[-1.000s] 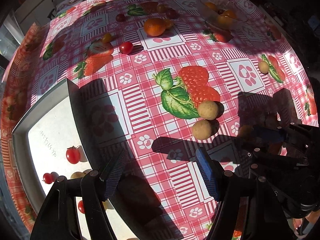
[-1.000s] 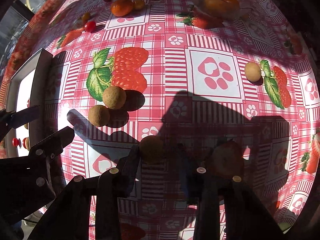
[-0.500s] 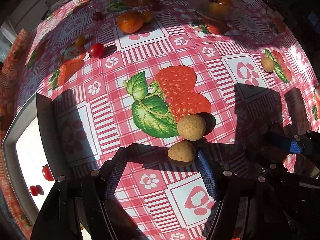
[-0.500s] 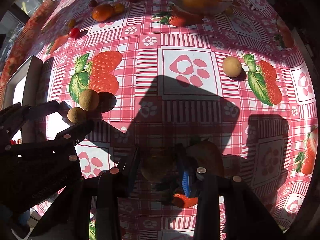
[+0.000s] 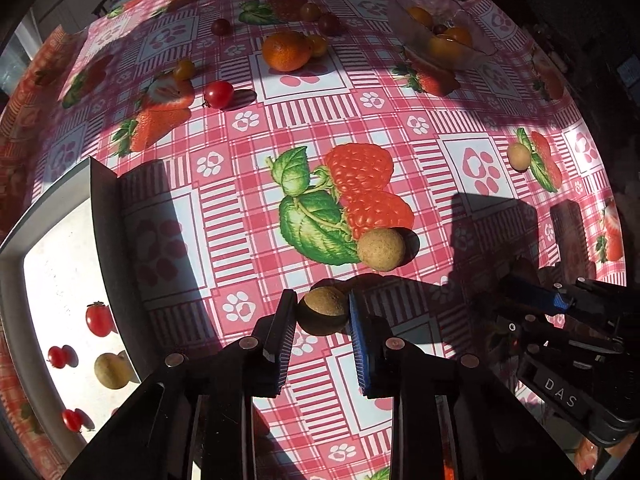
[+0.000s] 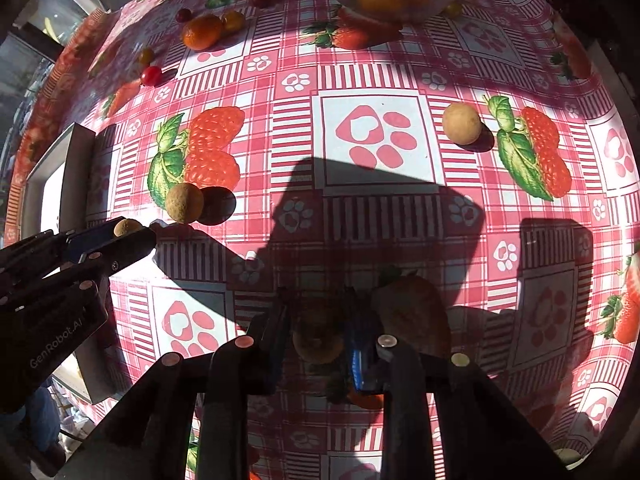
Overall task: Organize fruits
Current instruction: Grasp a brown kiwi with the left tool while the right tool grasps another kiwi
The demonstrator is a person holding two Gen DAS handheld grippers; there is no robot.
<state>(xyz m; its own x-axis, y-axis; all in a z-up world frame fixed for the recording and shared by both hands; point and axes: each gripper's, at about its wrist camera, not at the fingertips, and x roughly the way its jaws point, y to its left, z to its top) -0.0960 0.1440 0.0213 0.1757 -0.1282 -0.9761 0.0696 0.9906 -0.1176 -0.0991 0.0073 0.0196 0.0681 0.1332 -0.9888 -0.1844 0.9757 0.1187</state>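
Note:
My left gripper [image 5: 322, 312] is shut on a brown longan [image 5: 323, 309] just above the strawberry tablecloth; it also shows in the right wrist view [image 6: 127, 227]. A second longan [image 5: 380, 249] lies just beyond it. My right gripper [image 6: 318, 338] is shut on another longan [image 6: 318, 340], in shadow. A third loose longan [image 6: 461, 123] lies far right. A metal tray [image 5: 12, 280] at left holds cherry tomatoes [image 5: 98, 319] and a longan [image 5: 112, 371].
A glass bowl [image 5: 476, 54] with oranges stands at the back right. A tangerine [image 5: 286, 50], a red cherry tomato [image 5: 218, 94] and small yellow and dark fruits lie at the back. The right gripper's body [image 5: 568, 344] is close on the right.
My left gripper moved right from the tray to the nearer longan and shut on it. My right gripper shut on its longan.

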